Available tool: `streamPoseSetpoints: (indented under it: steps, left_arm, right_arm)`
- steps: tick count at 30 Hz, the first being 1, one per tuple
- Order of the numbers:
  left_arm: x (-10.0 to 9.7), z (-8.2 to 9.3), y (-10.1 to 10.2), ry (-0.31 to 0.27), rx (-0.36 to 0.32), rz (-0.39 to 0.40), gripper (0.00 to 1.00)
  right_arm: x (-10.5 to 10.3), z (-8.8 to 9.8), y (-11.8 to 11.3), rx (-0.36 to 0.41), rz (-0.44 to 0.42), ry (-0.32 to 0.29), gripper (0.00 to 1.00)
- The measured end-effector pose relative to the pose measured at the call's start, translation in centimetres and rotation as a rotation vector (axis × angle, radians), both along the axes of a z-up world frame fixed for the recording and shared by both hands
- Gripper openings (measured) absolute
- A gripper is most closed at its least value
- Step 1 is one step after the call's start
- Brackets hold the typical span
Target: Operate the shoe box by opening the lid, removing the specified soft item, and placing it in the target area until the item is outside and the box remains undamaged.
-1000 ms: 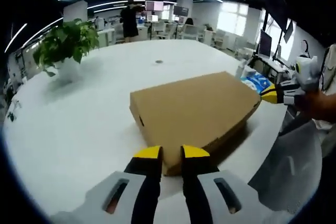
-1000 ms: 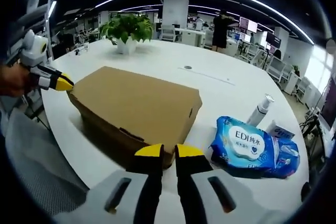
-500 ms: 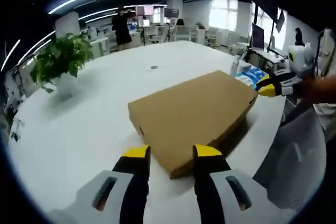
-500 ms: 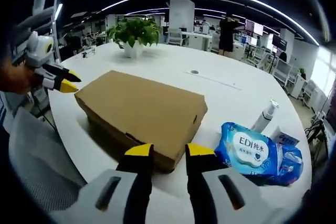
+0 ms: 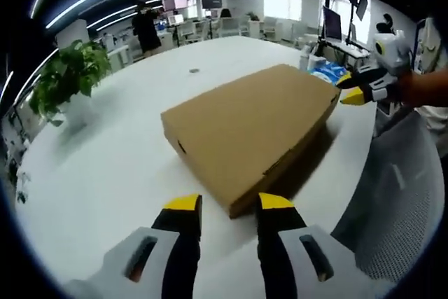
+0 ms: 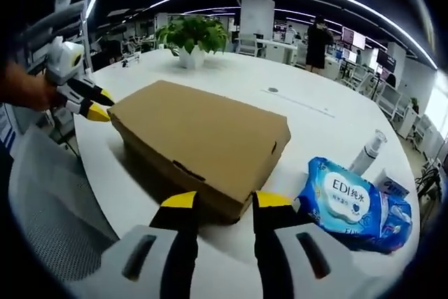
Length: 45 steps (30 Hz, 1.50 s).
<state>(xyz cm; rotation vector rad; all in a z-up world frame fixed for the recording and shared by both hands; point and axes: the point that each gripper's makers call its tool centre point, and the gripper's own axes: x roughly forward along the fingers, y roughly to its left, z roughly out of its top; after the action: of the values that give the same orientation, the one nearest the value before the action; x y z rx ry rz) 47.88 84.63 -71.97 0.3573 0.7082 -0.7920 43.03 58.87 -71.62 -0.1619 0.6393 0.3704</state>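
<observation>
A flat brown cardboard shoe box [image 5: 248, 124] [image 6: 199, 145] lies shut on the white table, lid down. My left gripper [image 5: 229, 204] stands open just before one near corner of the box, nothing between its yellow-tipped fingers. My right gripper [image 6: 222, 201] is open at the opposite end, its tips on either side of the box's corner. Each gripper also appears in the other's view: the right gripper [image 5: 353, 90] beyond the box's far end, the left gripper [image 6: 94, 103] at the box's left end, both with jaws parted.
A blue pack of wet wipes [image 6: 346, 201] [image 5: 329, 71] and a white spray bottle [image 6: 367, 152] lie beside the box. A potted plant [image 5: 66, 78] [image 6: 192, 36] stands further back on the table [image 5: 105, 166]. A grey mesh chair [image 5: 399, 194] [image 6: 52, 201] sits at the table's edge.
Both grippers have opened from nearly shut to wide apart. Both have moved slightly closer to the box's corners. The box has not moved.
</observation>
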Motion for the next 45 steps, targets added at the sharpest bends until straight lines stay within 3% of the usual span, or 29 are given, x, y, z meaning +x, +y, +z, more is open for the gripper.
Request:
streamPoseSetpoints:
  steps: [4, 8, 45]
  left_arm:
    - [0.0, -0.2, -0.6, 0.005, 0.01, -0.032, 0.24]
    - [0.5, -0.4, -0.4, 0.018, 0.007, -0.015, 0.25]
    - [4.4, -0.5, -6.3, 0.024, 0.004, -0.047, 0.26]
  right_arm:
    - [0.1, -0.2, -0.3, -0.019, 0.005, -0.001, 0.24]
    - [0.1, -0.4, -0.6, -0.032, 0.01, 0.008, 0.19]
    - [3.5, -0.4, -6.1, -0.033, -0.043, -0.002, 0.2]
